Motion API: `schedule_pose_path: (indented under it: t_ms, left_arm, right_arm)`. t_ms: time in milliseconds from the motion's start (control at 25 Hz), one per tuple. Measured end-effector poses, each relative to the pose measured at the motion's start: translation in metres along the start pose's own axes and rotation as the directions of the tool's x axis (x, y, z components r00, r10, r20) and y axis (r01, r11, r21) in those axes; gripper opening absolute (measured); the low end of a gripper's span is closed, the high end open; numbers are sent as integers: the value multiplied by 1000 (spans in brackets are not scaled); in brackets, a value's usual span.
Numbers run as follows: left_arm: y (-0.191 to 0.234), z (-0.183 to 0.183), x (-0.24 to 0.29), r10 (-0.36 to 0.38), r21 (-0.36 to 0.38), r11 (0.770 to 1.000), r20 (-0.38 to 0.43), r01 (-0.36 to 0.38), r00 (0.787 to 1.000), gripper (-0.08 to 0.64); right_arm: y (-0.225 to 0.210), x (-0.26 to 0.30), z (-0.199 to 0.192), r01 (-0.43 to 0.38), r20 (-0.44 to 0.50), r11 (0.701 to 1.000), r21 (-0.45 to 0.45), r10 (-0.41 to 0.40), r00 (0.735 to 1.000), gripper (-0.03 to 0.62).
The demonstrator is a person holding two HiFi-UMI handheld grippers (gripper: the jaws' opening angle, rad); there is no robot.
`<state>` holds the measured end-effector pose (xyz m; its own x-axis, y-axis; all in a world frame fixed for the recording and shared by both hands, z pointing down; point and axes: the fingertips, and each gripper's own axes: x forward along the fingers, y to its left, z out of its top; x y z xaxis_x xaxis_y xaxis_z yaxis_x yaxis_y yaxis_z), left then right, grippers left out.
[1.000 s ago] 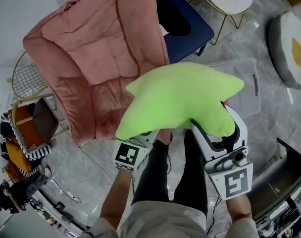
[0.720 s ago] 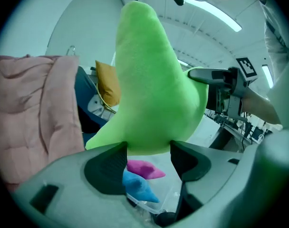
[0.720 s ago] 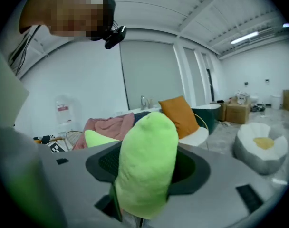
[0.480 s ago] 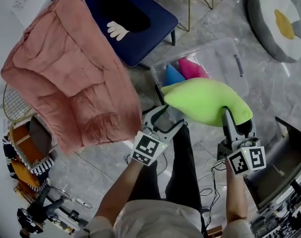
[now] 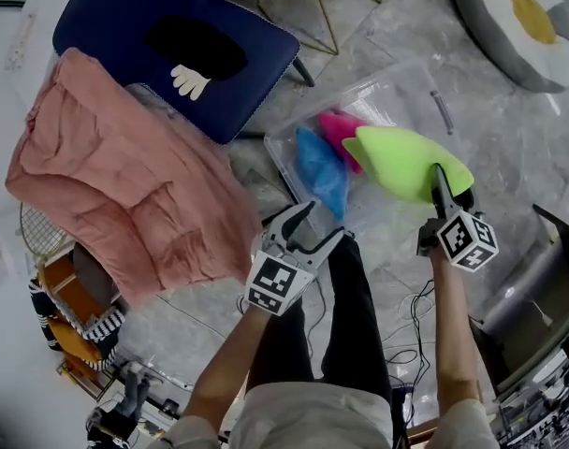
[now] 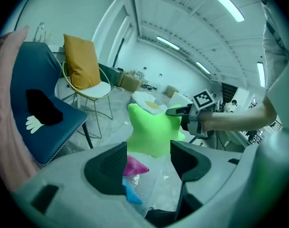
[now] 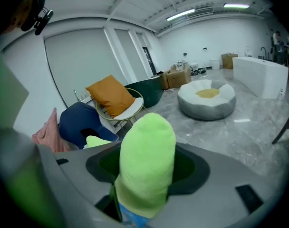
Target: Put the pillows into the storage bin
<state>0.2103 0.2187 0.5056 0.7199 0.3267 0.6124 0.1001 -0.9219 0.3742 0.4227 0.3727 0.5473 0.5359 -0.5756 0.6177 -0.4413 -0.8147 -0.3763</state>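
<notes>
The right gripper (image 5: pixel 441 178) is clamped on one arm of the lime-green star-shaped plush pillow (image 5: pixel 403 160). In the right gripper view that green arm (image 7: pixel 147 146) fills the gap, with both pads pressed into it. From the head view the pillow sits at about two o'clock of the frame's centre, over the near right part of the clear plastic storage bin (image 5: pixel 403 80). Whether it touches the bin's floor cannot be told.

Two more pillows already lie inside the bin: a bright blue plush pillow (image 5: pixel 320 171) and, at one o'clock of it, a hot-pink plush pillow (image 5: pixel 338 127). The green pillow's tip just overlaps the pink one.

The left gripper (image 5: pixel 320 224) hangs at about seven o'clock of the bin, near its edge. Its jaws stand wide apart with nothing between the pads — its own view only looks past them at the green star, the pink and blue pillows and the other gripper beyond.

At eleven o'clock of the frame a navy-blue square cushion with a black shape and a small white hand print (image 5: pixel 172 50) rests on a chair. A dusty-pink quilted blanket (image 5: pixel 125 185) spreads at nine o'clock. A round grey floor cushion with a yellow centre (image 5: pixel 518 17) lies at one o'clock, well apart from the bin.
</notes>
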Motion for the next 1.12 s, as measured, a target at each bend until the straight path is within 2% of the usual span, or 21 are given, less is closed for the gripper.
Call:
schedule_pose_path:
  t_ms: [200,360,480,600,680,880,1120]
  left_arm:
    - [4,1,19,29,-59,998,-36,-31,999,285]
    - [8,0,30,58,-123,990,-53,-64,997,285]
    - [14,4,34,44,-107,993,-79,-53,996,285]
    - [16,0,35,39,-90,995,-130,-51,991,285]
    - [15,-5,37,36,-95,994,-158,-51,987,285]
    - [26,-23,52,38,-123,990,-190,-62,981,285]
    - [31,-23,57,45,-147,987,-177,-72,983,285]
  right_arm:
    - [-45,58,11,67,39,998,16,-68,997,264]
    - [-85,110,-5,144,5,988,48,-144,990,264]
    - [-110,151,-27,202,-41,973,110,-198,979,265]
    - [-133,180,-53,255,-76,943,213,-244,967,272]
    - [-149,190,-71,290,-89,924,251,-276,957,272]
    - [-166,212,-103,308,-149,932,190,-282,948,284]
    - [-160,237,-127,324,-213,935,144,-291,933,285]
